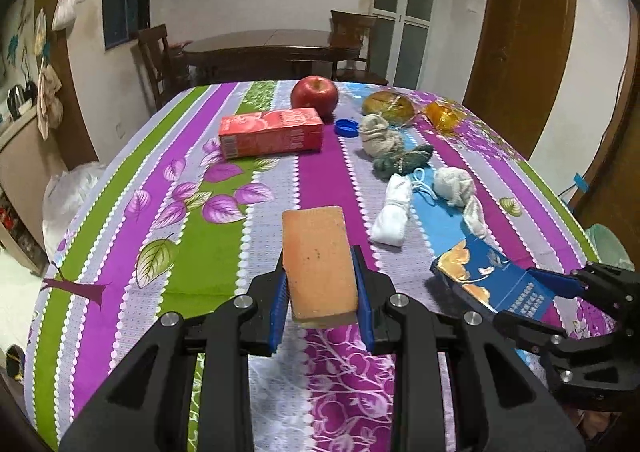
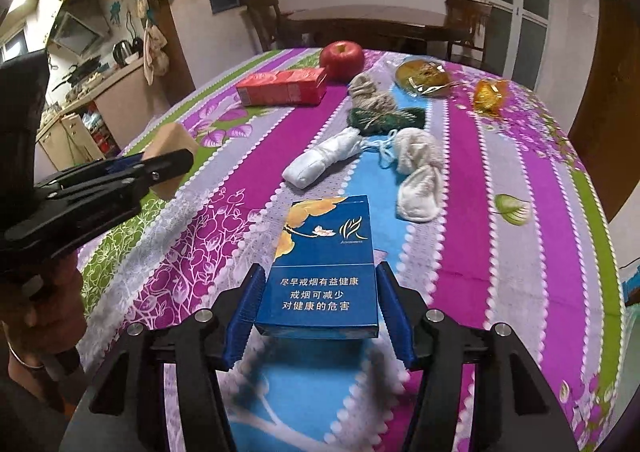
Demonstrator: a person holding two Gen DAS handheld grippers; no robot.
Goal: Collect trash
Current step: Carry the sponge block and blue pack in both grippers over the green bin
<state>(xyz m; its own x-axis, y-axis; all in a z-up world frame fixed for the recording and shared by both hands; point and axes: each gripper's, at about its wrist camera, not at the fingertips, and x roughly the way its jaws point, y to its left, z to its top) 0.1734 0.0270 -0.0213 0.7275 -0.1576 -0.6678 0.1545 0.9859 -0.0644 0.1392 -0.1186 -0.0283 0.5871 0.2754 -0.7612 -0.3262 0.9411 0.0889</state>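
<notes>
Left tool (image 1: 322, 284) clamped on an orange sponge block (image 1: 318, 264), right tool (image 2: 320, 300) gripping a blue cigarette pack (image 2: 322, 264) (both lifted clear). Below, worktop (image 1: 120, 232) under striped floral cloth; beyond, dark dining table (image 1: 272, 47).

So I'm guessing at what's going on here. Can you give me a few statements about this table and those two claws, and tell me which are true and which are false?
1. The left gripper holds an orange-brown sponge block. True.
2. The right gripper holds the red carton. False: it holds a blue cigarette box; the red carton lies on the table.
3. The apple sits at the table's far end, behind the carton. True.
4. The blue bottle cap is screwed onto a bottle. False: it lies loose on the cloth.
5. The white rolled sock is clamped in a gripper. False: it lies on the table.
</notes>
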